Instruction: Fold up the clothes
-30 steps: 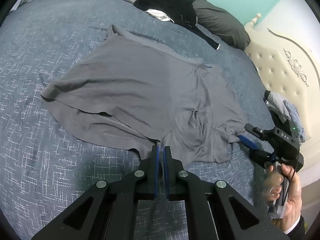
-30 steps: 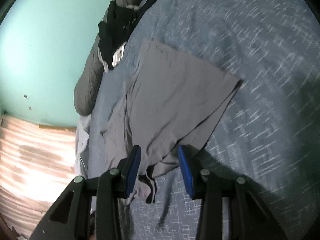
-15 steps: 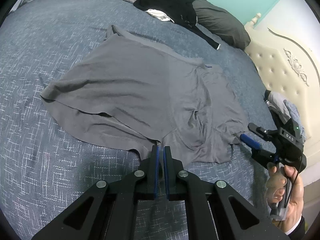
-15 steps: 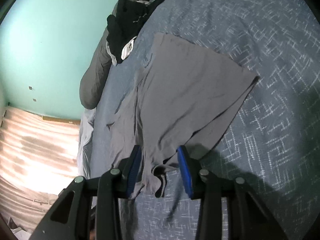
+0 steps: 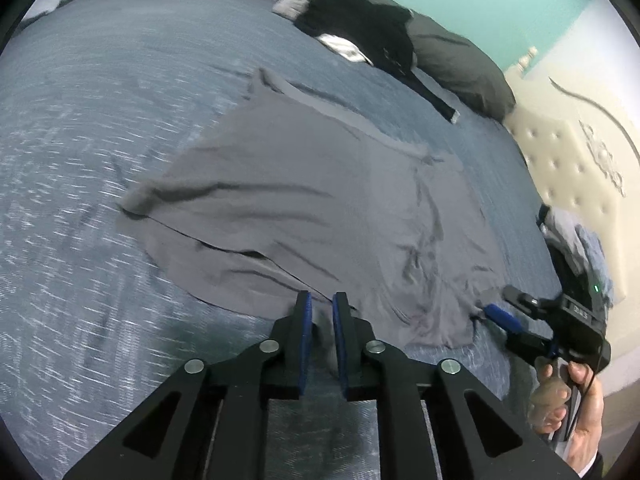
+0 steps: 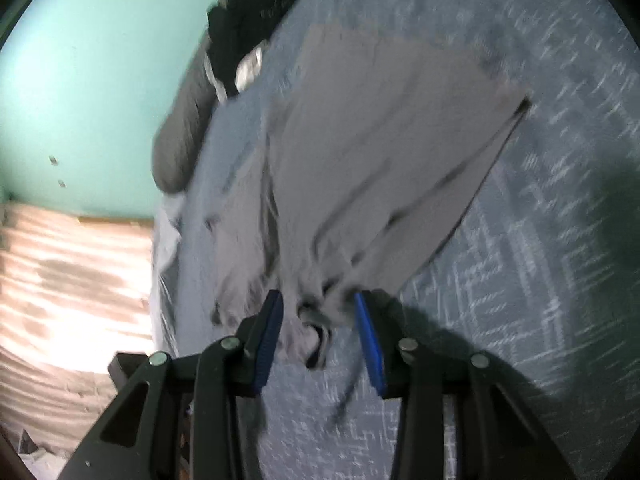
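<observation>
Between the blue pads of the left claw (image 5: 320, 312), a narrow gap is showing, and the near hem of the grey garment (image 5: 320, 200) is lying just at its tips; some grey cloth seems to be sitting in the gap, but I cannot tell if the pads are really pinching it. To the right, the right claw (image 6: 320, 320) is standing wide, with a bunched corner of the same garment lying between its two pads, not pressed by them. A hand (image 5: 568, 408) is holding the handle of this claw at the edge of the bed (image 5: 80, 280).

Further out, the garment is lying spread on the blue bedcover, mostly flat, with long wrinkles running across it and a loose flap on its left side. Its far edge is pointing toward a dark pillow (image 5: 452, 56), where a black pile of clothes (image 5: 360, 28) is resting. A cream headboard (image 5: 560, 152) is standing at the right.

I am judging that the step in hand is the taking of the near hem at two points, for a fold away from the person. The next move is asking the right claw to close on the bunched corner and the left one to get a sure hold, then both to lift evenly, so the thin cloth is not slipping or dragging.
</observation>
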`<act>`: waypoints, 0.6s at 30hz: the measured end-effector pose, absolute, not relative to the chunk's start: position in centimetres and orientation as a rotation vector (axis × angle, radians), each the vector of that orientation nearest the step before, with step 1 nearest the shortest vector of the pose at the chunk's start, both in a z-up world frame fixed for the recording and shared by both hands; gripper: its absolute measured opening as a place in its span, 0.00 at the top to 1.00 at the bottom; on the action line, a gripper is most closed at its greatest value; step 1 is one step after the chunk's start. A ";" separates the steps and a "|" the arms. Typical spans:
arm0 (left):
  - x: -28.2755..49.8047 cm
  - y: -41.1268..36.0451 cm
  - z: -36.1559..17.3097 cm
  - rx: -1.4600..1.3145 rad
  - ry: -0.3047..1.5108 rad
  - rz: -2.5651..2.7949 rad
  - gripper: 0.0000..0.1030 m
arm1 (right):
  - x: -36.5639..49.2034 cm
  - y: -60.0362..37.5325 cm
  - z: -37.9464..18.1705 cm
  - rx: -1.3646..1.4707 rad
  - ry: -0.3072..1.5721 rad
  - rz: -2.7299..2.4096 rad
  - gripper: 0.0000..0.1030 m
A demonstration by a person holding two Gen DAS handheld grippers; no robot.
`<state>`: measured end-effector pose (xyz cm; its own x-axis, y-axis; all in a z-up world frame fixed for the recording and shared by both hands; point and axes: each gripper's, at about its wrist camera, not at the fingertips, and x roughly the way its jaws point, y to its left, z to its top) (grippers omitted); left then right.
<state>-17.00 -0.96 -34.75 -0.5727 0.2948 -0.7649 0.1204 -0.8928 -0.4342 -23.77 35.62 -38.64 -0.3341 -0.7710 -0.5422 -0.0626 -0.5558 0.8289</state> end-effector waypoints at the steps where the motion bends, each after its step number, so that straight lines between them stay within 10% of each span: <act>1: -17.0 -1.6 -34.7 -1.394 -0.709 2.625 0.84 | -23.9 35.7 -38.5 1.398 -1.102 -1.945 0.63; 18: -17.0 -4.3 -35.4 -1.400 -0.860 2.643 0.69 | -23.7 34.6 -39.5 1.452 -1.076 -1.926 0.63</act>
